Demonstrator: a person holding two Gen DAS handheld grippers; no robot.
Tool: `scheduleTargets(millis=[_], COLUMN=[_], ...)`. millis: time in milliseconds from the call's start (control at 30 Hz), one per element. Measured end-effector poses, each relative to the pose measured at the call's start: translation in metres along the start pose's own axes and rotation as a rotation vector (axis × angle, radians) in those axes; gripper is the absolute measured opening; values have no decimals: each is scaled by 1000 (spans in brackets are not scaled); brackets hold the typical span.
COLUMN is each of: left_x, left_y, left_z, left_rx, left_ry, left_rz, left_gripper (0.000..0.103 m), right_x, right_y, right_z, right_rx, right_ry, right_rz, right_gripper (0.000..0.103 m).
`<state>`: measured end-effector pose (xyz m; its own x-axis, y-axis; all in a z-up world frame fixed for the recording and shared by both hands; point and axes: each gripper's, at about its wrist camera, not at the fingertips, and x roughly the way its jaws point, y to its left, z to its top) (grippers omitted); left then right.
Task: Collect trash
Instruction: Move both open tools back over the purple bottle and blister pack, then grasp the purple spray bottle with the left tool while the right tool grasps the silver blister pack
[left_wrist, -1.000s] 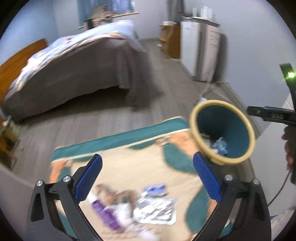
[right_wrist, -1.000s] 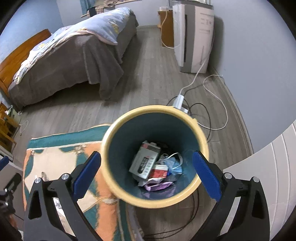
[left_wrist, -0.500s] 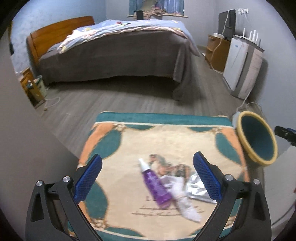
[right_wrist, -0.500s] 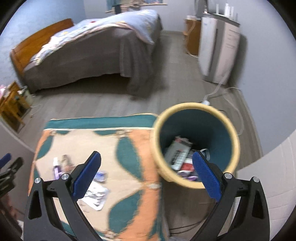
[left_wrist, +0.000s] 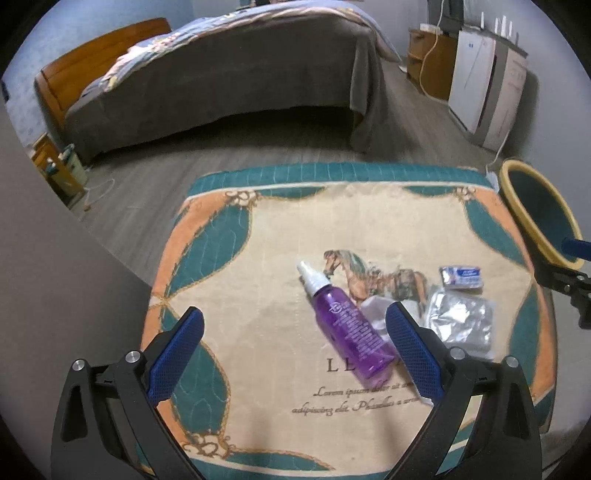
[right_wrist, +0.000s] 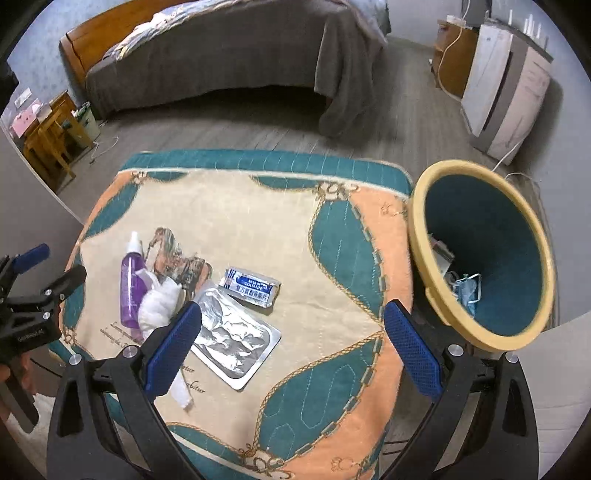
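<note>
On a patterned mat (left_wrist: 258, 258) (right_wrist: 258, 206) lie a purple spray bottle (left_wrist: 347, 325) (right_wrist: 130, 280), a wad of white tissue (right_wrist: 159, 306) (left_wrist: 375, 312), a silver foil blister sheet (right_wrist: 232, 338) (left_wrist: 461, 325) and a small blue-and-white packet (right_wrist: 251, 286) (left_wrist: 461, 276). A yellow-rimmed teal bin (right_wrist: 484, 254) (left_wrist: 539, 210) stands off the mat's right edge with trash inside. My left gripper (left_wrist: 295, 354) hovers open over the mat, just left of the bottle. My right gripper (right_wrist: 291, 350) is open above the foil sheet, holding nothing.
A bed with a grey cover (left_wrist: 229, 85) (right_wrist: 221, 48) stands behind the mat. A white appliance (left_wrist: 487, 81) (right_wrist: 509, 88) and a wooden cabinet (left_wrist: 432, 62) line the right wall. A small wooden side table (right_wrist: 51, 136) sits at the left. Cables run near the bin.
Both grippers swung left from the bin to the mat. The left view now faces the bottle and tissue; the right view shows the foil sheet and packet, bin shifted right.
</note>
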<state>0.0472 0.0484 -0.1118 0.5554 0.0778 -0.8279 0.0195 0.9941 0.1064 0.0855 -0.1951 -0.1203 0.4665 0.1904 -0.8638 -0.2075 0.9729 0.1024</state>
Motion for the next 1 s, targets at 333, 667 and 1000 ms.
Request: scheduleTargets(millis=[333,667,1000], left_x=[47,70,82], left_y=[-17,-10,-1], left_z=[-8,-10,-10], left_rx=[29,3,-22], left_ry=[95,173,199], left_rz=[13,76,-19], left_gripper=[98,98,91], right_x=[34,61,87], right_y=[14,42,75], right_z=[-10,-26,-27], right_rx=[-100,-269,-387], right_ry=[94,199,227], right_rz=[36,64,50], right_gripper=[97,97,97])
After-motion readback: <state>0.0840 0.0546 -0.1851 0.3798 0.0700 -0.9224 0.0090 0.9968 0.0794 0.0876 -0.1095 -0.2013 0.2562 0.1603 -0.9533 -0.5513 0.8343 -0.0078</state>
